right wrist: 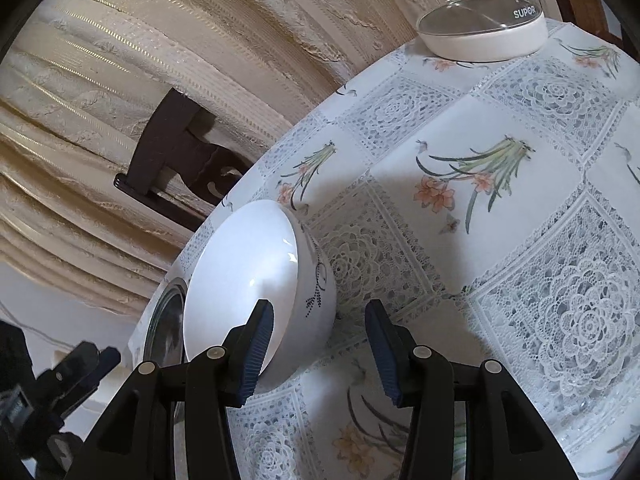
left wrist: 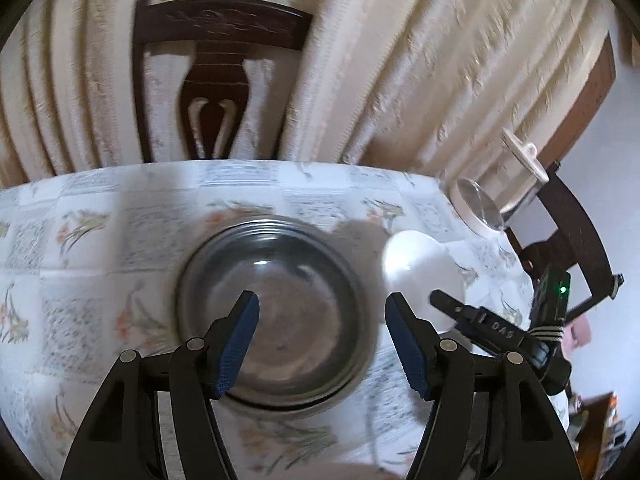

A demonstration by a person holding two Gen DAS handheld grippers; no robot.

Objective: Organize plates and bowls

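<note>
Nearest the left wrist camera, the left gripper (left wrist: pixel 322 312) hung with jaws apart over the steel bowl (left wrist: pixel 276 312) on the table (left wrist: pixel 80 248). In the right wrist view, the right gripper (right wrist: pixel 320 320), jaws apart, straddled the white bowl (right wrist: pixel 256 280)'s rim, unclamped. Nesting the bowls seemed in hand; closing on that rim came next.

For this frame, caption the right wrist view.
Open right gripper straddling the rim of a white bowl on the floral tablecloth.
</note>
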